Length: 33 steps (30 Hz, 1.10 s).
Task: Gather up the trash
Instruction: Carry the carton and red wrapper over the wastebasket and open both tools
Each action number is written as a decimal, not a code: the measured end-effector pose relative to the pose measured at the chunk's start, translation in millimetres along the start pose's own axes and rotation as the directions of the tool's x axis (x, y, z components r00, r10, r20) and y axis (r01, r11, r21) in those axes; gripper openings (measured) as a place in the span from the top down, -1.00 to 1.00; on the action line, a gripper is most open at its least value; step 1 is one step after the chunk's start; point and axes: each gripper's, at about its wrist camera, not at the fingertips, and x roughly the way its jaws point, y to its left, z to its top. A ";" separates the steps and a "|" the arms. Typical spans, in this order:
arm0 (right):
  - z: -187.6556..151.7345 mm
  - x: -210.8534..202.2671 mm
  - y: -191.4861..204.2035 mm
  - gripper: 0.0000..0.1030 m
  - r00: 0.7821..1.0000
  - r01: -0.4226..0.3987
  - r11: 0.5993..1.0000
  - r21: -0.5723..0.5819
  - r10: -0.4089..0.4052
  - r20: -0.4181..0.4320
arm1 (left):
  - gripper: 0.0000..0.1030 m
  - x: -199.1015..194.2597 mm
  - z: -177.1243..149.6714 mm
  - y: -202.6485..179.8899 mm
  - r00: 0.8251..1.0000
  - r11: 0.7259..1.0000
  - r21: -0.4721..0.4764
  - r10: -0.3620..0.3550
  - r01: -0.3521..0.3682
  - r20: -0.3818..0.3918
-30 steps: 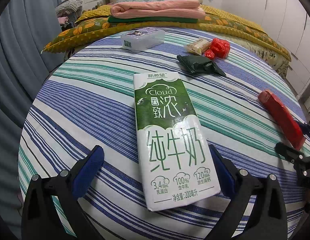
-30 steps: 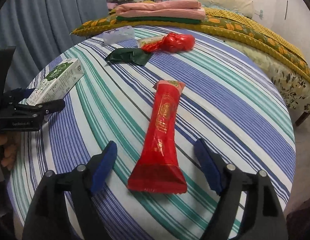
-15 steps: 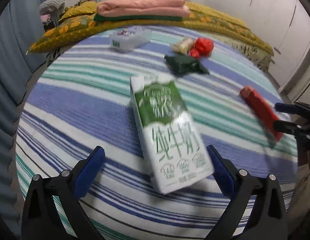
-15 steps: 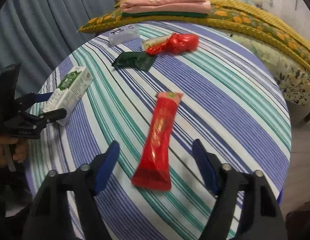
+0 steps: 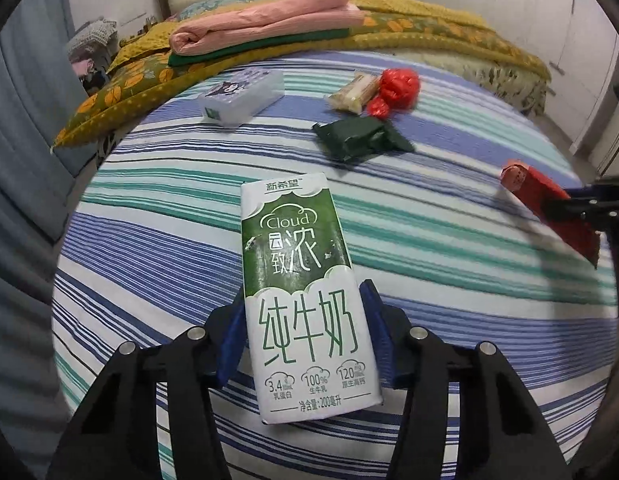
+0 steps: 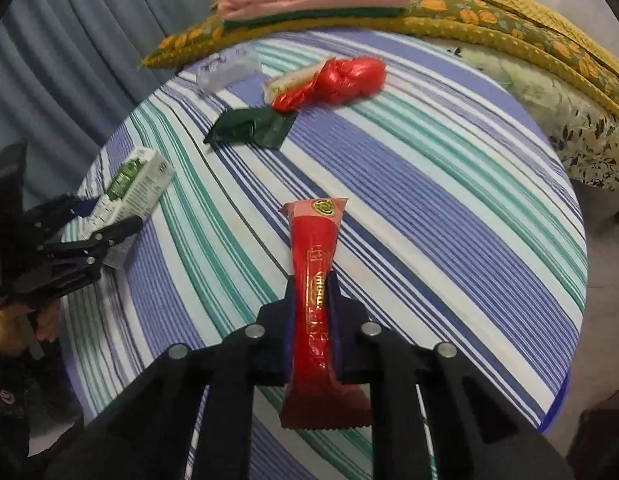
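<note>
**Two grips closed, both items at risk of slipping**

Two grippers each hold one piece of trash. Lower centre of the left wrist view: left gripper (image 5: 303,334) pinches the milk carton (image 5: 303,292) near its bottom end, so the long top may droop or twist out. Lower centre of the right wrist view: right gripper (image 6: 313,312) squeezes the red snack wrapper (image 6: 315,304), whose slick film could slide free over the striped tablecloth (image 6: 449,184).

Striped round table (image 5: 149,240) beside a yellow-quilted bed (image 5: 429,36), grey-blue curtains (image 6: 69,40) left.
</note>
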 end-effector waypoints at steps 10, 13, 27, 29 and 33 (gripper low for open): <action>-39.4 -76.2 -76.0 0.75 0.985 -0.022 0.989 0.147 -0.004 0.170 | -0.01 -39.6 20.5 -90.0 0.971 0.973 0.057 -0.228 0.224 0.075; -60.9 -99.9 -117.5 0.75 0.977 0.040 0.977 0.209 -0.082 0.197 | -0.01 -48.0 33.3 -140.3 0.946 0.947 0.103 -0.314 0.306 0.080; -166.9 -127.1 -281.5 0.75 0.954 0.143 0.857 0.495 -0.252 0.161 | -0.03 -8.0 65.5 -385.4 0.863 0.817 0.295 -0.503 0.494 -0.053; -178.3 -123.9 -297.6 0.75 0.955 0.136 0.843 0.521 -0.251 0.157 | -0.03 6.9 64.8 -408.9 0.860 0.810 0.302 -0.505 0.503 -0.080; -191.2 -113.4 -320.6 0.69 0.961 0.098 0.821 0.563 -0.224 0.160 | -0.01 41.2 61.2 -446.8 0.855 0.803 0.300 -0.507 0.514 -0.109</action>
